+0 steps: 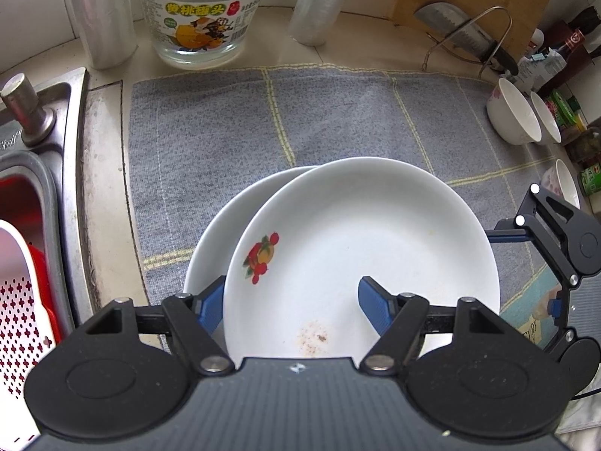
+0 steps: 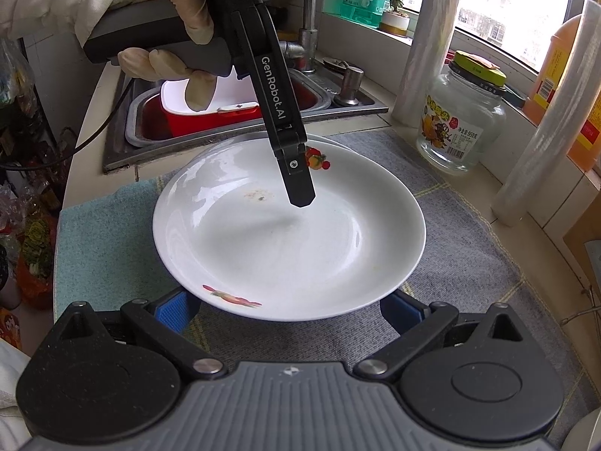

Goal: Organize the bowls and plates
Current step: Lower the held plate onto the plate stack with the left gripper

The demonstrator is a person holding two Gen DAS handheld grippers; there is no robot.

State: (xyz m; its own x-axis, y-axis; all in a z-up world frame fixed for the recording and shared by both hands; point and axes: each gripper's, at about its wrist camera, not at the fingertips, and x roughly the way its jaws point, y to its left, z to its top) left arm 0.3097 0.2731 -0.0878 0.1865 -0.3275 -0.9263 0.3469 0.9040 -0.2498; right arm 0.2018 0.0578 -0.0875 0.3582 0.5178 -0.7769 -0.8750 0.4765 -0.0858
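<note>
Since left gripper straddles the top plate rim, jaws spread, unclamped, plate may slide off lower plate; right gripper also spread.

Both tongs are matte black linkages with silver pivot screws, round black hubs and ribbed grey housings; the left tongs and right tongs carry blue ribbed pads. White "GenRobot.AI" lettering marks one arm. The left hand wears a cream glove and pale sleeve.
</note>
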